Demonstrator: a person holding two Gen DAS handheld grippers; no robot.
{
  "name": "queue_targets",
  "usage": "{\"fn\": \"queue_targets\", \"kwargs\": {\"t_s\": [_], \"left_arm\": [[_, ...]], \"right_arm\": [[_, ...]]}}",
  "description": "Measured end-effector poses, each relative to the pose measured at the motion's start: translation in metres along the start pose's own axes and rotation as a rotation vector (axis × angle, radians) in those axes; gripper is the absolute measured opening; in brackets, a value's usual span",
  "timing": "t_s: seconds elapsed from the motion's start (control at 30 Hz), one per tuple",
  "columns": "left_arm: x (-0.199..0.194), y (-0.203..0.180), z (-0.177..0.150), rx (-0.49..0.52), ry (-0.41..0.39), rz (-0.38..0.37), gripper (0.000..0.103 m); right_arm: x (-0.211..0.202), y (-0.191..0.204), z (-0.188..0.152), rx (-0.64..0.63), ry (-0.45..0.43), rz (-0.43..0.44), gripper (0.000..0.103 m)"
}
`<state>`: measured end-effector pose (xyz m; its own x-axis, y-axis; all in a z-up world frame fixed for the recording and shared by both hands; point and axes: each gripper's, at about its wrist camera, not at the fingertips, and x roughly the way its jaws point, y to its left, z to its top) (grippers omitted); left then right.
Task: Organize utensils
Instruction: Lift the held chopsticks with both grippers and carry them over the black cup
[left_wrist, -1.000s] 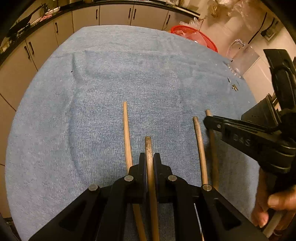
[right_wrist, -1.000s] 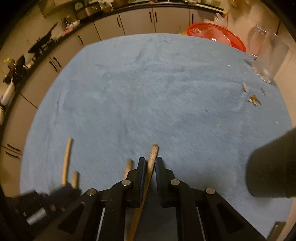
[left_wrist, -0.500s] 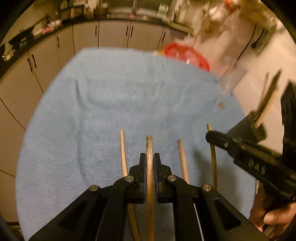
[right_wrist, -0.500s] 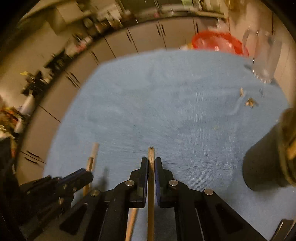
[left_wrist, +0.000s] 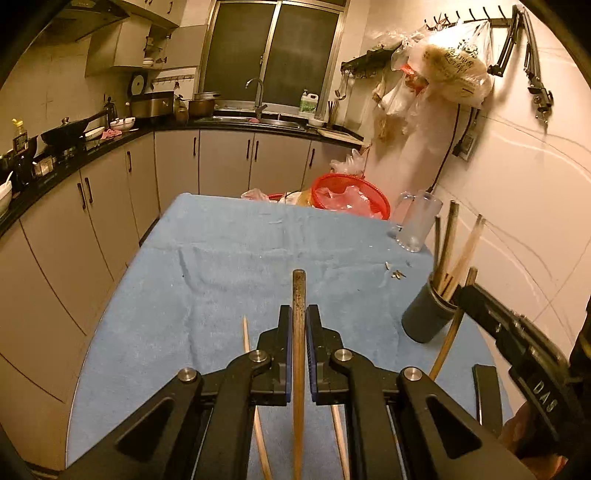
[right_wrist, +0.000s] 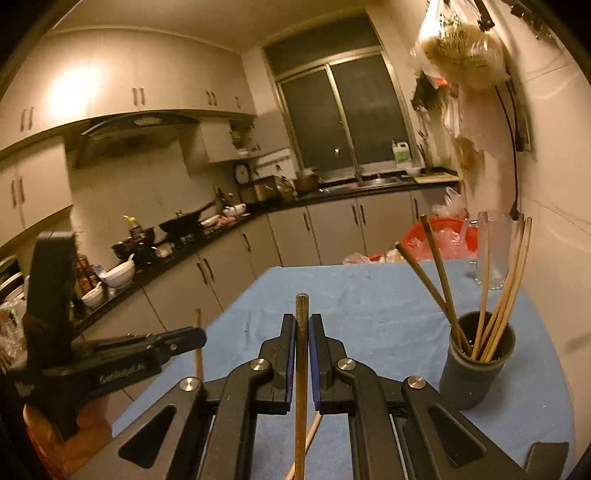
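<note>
Dim, warm yellow indoor light; dark window (left_wrist: 273, 55); glare on upper cabinets (right_wrist: 74, 92); fisheye bending and black corners; hanging bags (right_wrist: 461, 55) slightly blurred.

Wooden chopsticks (left_wrist: 298, 332), fuzzy cloth (left_wrist: 221, 266)

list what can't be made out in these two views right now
- Left wrist view: the lower ends of the chopsticks on the blue cloth, hidden under the left tool.
- Right wrist view: how deep the chopsticks sit in the dark holder, hidden by its wall.
- Both views: the held chopsticks' back ends, cut off by the bottom edge.
</note>
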<state>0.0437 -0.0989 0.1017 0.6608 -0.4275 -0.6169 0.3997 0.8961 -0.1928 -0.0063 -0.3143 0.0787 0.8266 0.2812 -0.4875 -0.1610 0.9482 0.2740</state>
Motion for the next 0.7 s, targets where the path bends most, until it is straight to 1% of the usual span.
{"fn": "queue_targets", "kwargs": {"t_s": [0.1, 0.17, 0.23, 0.3, 0.43, 0.53, 0.6, 0.7], "left_arm": [[-0.010, -0.001, -0.002, 0.011, -0.011, -0.004, 0.007], [-0.012, -0.002, -0.004, 0.013, -0.016, -0.012, 0.007], [-0.015, -0.004, -0.006, 0.022, -0.021, -0.004, 0.007], [-0.016, -0.005, -0.009, 0.023, -0.006, -0.015, 0.007], [-0.018, -0.005, -0.016, 0.021, 0.009, -0.008, 0.007], [-0.018, -0.004, -0.015, 0.018, 0.008, -0.003, 0.007], [-0.020, -0.004, -0.013, 0.011, 0.007, -0.013, 0.007], [-0.024, -0.004, -0.012, 0.011, -0.011, -0.009, 0.007]], "right_arm": [[-0.009, 0.011, -0.005, -0.025, -0.028, -0.005, 0.008], [-0.016, 0.012, -0.007, -0.025, -0.039, 0.004, 0.007], [-0.023, 0.010, -0.012, -0.023, -0.051, 0.004, 0.007], [-0.025, 0.007, -0.013, -0.021, -0.045, 0.007, 0.007], [-0.032, 0.004, -0.018, -0.019, -0.045, 0.013, 0.007], [-0.036, 0.001, -0.016, -0.025, -0.063, 0.006, 0.007], [-0.036, 0.001, -0.013, -0.022, -0.075, -0.002, 0.007], [-0.037, -0.003, -0.010, -0.012, -0.088, -0.009, 0.007]]}}
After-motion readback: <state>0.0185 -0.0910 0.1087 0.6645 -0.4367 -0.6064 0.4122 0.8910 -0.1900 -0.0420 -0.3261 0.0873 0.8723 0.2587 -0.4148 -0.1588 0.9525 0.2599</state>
